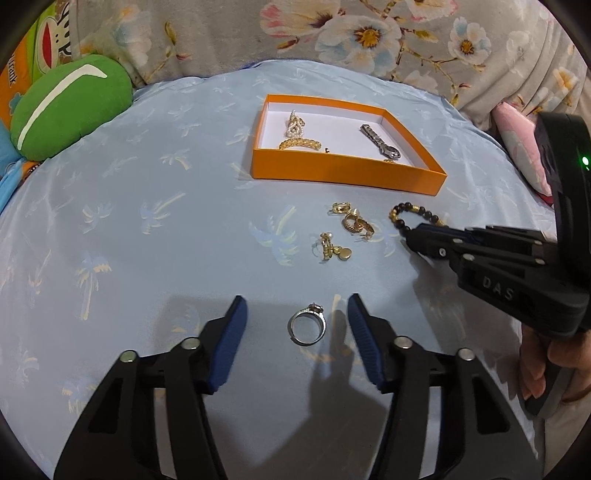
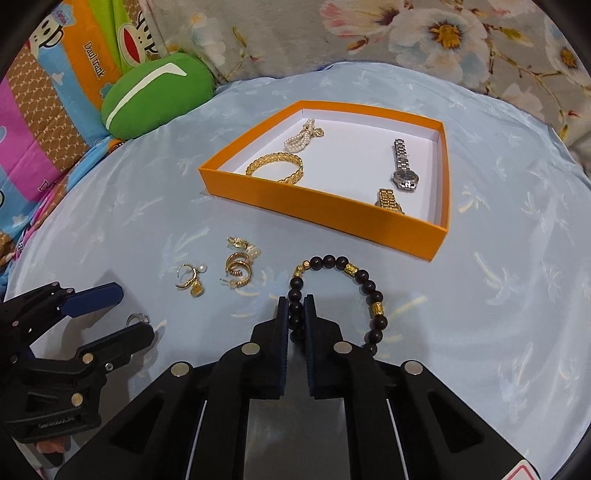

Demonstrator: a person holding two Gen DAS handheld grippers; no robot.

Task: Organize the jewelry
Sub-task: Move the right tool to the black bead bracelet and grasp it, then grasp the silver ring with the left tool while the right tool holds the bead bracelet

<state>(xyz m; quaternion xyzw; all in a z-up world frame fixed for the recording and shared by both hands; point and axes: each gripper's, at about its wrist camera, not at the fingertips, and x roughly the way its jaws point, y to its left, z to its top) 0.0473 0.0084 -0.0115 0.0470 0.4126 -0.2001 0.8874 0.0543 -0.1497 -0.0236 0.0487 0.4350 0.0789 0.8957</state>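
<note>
A pale blue bedspread printed with faint palm trees covers the bed, with a grey floral fabric bunched behind it and a green plush cushion with a white stripe at the far left edge. Out on the spread sits a shallow orange cardboard box with a white inside; in it lie a coiled string of small white pearls, a flat gold chain-link bracelet, a silver metal wristwatch and, just beside that, a gold watch half hidden by the near wall. In front of the box, loose on the cloth, is a bracelet of dark round beads with gold spacer beads, its near left side pinched between the closed pads of the right gripper, a black tool with blue-faced fingers. Left of the bracelet a small scatter of gold hoop earrings lies in a cluster, some with a pearl or a round gold disc. Nearest of all, a silver ring with a small stone setting rests flat on the spread, between the blue pads of the left gripper, whose jaws stand partly apart on either side of it and do not touch it.
</note>
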